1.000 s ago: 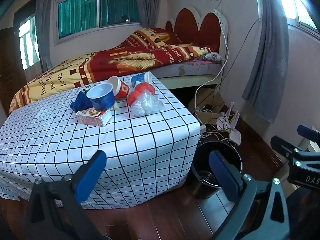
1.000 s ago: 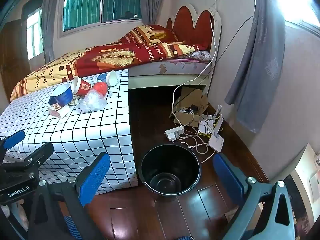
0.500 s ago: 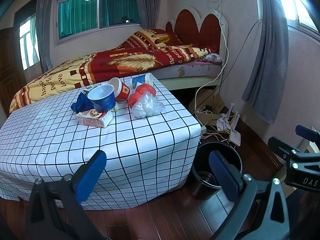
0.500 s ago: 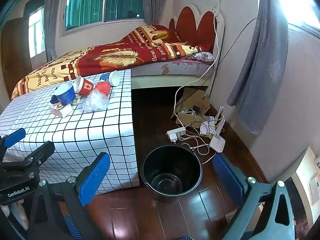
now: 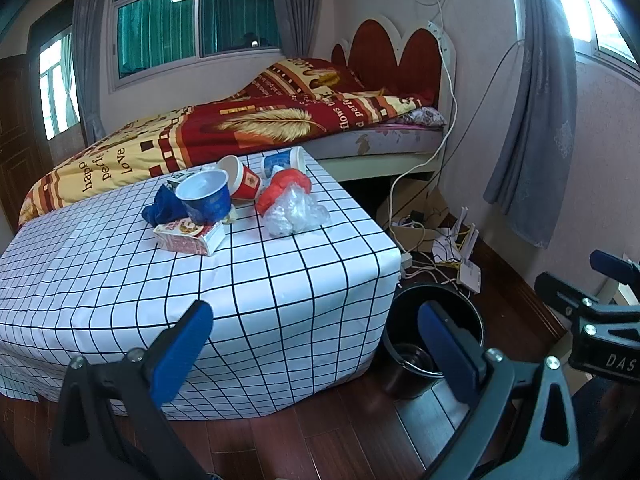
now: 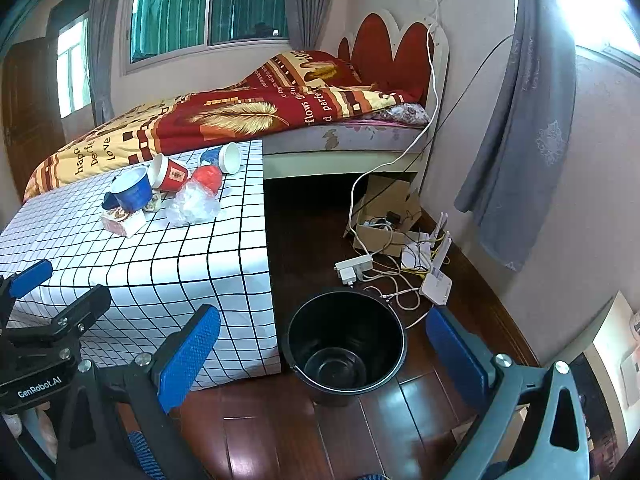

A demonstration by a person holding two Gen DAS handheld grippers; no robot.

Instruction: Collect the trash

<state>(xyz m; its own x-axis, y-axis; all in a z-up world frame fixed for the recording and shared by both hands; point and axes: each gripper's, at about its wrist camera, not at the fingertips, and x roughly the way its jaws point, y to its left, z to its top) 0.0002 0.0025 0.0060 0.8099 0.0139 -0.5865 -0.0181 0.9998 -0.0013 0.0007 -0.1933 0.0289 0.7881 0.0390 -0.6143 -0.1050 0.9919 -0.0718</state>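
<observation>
On the far part of the checked-cloth desk (image 5: 280, 280) we see the trash in one heap: from the left, a crumpled dark blue wrapper (image 5: 162, 206), a flat red-and-white carton (image 5: 188, 236) in front of it, an upright blue paper cup (image 5: 206, 196), a red paper cup (image 5: 244, 178) tipped on its side, a red wad (image 5: 282, 188) touching a clear crumpled plastic bag (image 5: 294, 214), and a blue-and-white cup (image 5: 286, 162) lying at the desk's back edge. To the right of the desk, on the wooden floor (image 6: 260, 432), a black bucket (image 6: 346, 344) stands open-mouthed just beside the desk's draped corner. Beyond the bucket lie a white power strip (image 6: 354, 266) and a router (image 6: 436, 284) among cables. We hold our left gripper (image 5: 316, 344) before the desk's near edge, fingers spread wide around nothing; our right gripper (image 6: 324, 352) hangs over the bucket, likewise apart and empty. A bed (image 5: 240, 132) lies behind the desk.
</observation>
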